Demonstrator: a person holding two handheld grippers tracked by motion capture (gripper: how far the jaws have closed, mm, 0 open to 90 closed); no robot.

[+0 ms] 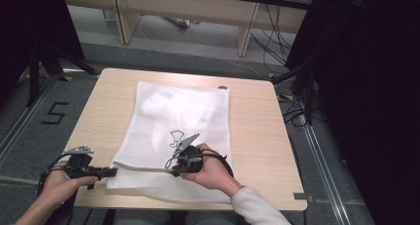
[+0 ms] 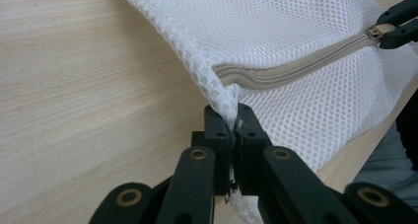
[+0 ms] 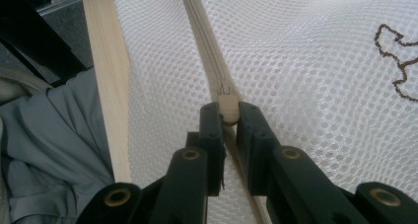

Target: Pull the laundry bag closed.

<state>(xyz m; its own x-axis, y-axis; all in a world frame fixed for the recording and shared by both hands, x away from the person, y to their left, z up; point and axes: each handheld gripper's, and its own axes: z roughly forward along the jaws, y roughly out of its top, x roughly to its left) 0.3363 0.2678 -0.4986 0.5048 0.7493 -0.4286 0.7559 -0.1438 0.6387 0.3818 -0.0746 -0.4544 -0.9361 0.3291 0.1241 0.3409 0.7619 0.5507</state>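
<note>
Mesh bag (image 1: 178, 131) on table (image 1: 257, 131) — left tongs (image 2: 235, 128) clamp its corner, right tongs (image 3: 228, 116) pinch zipper pull (image 3: 227, 105).

Both tongs are matte black, with jointed link arms pinned by brass-ringed rivets and small screw holes in the blocky jaw tips. The left tongs (image 1: 106, 172) and the right tongs (image 1: 174, 171) each carry a grey three-cornered plate and a thin black cable. The right sleeve (image 1: 255, 205) is white.
</note>
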